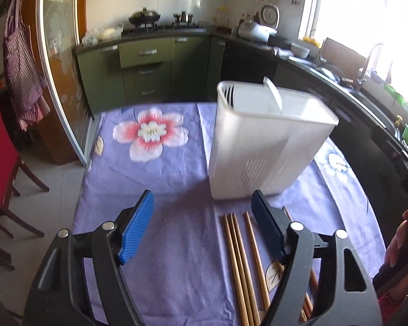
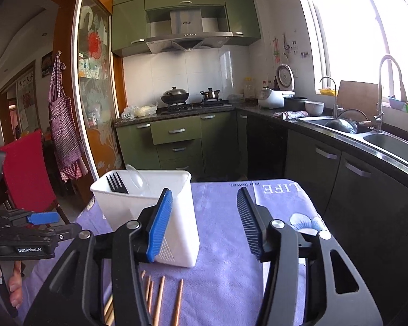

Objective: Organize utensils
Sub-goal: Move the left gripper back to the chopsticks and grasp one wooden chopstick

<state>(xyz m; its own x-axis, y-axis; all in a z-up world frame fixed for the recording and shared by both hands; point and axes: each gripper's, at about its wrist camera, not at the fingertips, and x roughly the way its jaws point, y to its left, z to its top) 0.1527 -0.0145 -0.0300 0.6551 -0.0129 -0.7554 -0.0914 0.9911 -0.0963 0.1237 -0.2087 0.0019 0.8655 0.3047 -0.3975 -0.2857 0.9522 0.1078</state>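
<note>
Near the bottom of both frames lie the chopsticks (image 1: 240, 266) on the purple tablecloth (image 1: 155, 168), just before the white holder (image 1: 261, 146), which already has a fork (image 2: 116, 183). Our left gripper (image 1: 202, 225) and right gripper (image 2: 204, 224) gape wide, empty. We should pinch one stick mid-length, others crowding close.

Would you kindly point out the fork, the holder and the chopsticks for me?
fork (image 2: 117, 184): right wrist view, on its black tines.
holder (image 1: 258, 146): left wrist view, on its front wall.
chopsticks (image 1: 239, 250): left wrist view, mid-shaft.
</note>
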